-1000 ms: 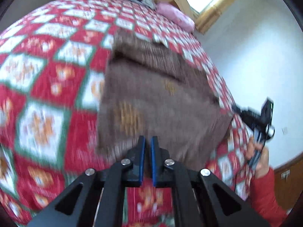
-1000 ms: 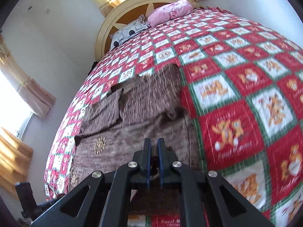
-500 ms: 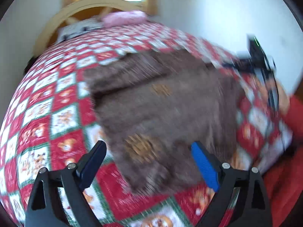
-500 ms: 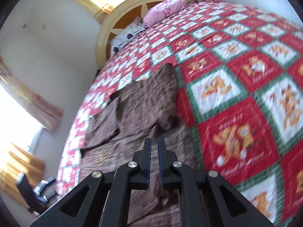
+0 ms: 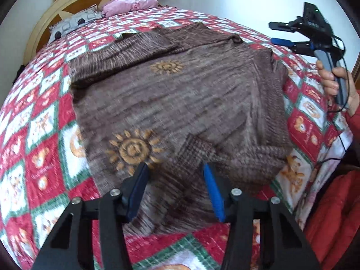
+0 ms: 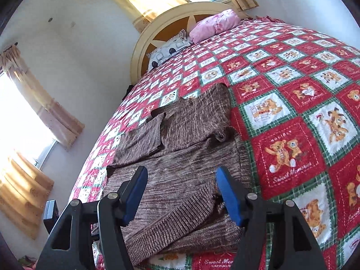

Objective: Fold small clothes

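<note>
From the left wrist view, the left gripper hangs over the near edge of the brown sweater, its blue jaws spread wide and holding nothing. The sweater lies partly folded on the bed, flat on the red, white and green teddy-bear quilt, a gold sun motif just ahead of the jaws. Off to the side, the right gripper sits in the person's right hand, raised above the bed edge.

From the right wrist view, the right gripper has its jaws released too, hovering over the sweater's ribbed hem. A pink pillow and a grey patterned one rest against the headboard.
</note>
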Demonstrator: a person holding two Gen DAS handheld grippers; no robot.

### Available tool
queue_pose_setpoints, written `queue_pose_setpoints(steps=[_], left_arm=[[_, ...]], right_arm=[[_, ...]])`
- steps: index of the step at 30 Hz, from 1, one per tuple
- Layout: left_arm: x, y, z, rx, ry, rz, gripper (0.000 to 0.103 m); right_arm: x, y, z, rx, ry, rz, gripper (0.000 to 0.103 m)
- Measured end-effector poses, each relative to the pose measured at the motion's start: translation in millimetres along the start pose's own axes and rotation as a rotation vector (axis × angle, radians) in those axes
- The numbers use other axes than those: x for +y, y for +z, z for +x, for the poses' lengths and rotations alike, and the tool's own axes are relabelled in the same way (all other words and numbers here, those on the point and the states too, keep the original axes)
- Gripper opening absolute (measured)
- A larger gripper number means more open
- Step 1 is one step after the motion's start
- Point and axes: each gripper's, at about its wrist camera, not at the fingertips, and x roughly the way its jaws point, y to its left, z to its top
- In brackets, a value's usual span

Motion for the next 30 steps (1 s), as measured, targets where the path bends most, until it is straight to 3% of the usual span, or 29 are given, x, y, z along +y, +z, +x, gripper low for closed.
queue_pose_setpoints(steps=[5, 6, 9, 15, 18, 22, 27, 30], left_arm=[[-2, -9, -4, -0.015, -0.032, -0.03, 0.051], [-1, -8, -3, -0.018, -0.039, -0.049, 0.045], [-3, -5, -3, -0.022, -0.032, -0.062, 0.012], [-4, 2, -11, -0.067, -0.001, -0.09, 0.009], [15, 16, -34, -0.165, -0.06, -0.195, 0.009], [44, 38, -54, -0.281, -0.033, -0.314, 0.009], [94, 49, -41, -0.313, 0.023, -0.524, 0.009], [112, 43, -24, -0.289, 0.03, -0.614, 0.009]], right_arm=[[-8, -5, 8, 0.022, -0.005, 0.04, 0.065], [-8, -6, 8, 0.024, -0.003, 0.041, 0.065], [-7, -10, 8, 0.023, -0.006, 0.036, 0.065], [-12, -7, -4, -0.002, -0.021, 0.049, 0.065], [-18, -2, -12, -0.02, -0.034, 0.049, 0.065], [-26, 8, -22, -0.047, -0.095, 0.01, 0.065], [-15, 9, -24, -0.054, -0.255, -0.239, 0.065], [-11, 5, -16, 0.028, -0.259, -0.367, 0.065]])
